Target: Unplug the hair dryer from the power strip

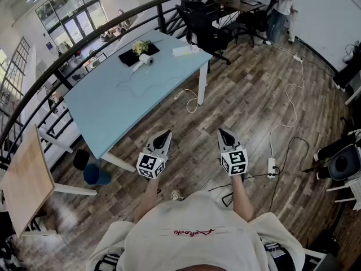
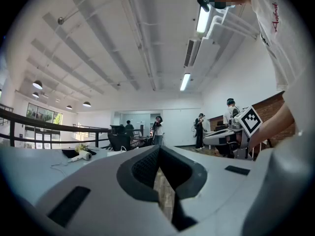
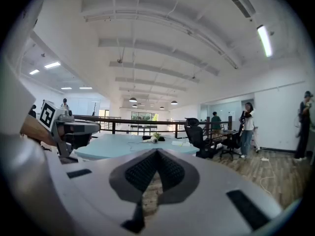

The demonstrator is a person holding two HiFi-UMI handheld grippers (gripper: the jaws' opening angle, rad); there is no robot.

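1. Both the left gripper (image 1: 165, 135) and right gripper (image 1: 223, 134): fingers pinched shut, empty.
2. The hair dryer (image 1: 144, 60) lies way off at the blue counter's (image 1: 113, 106) far end.
3. The power strip (image 1: 272, 167) is on the floor (image 1: 248, 95) near the right gripper.

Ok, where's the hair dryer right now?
The hair dryer lies at the far end of the blue table, upper left of centre in the head view, right beside the black mat with flowers.
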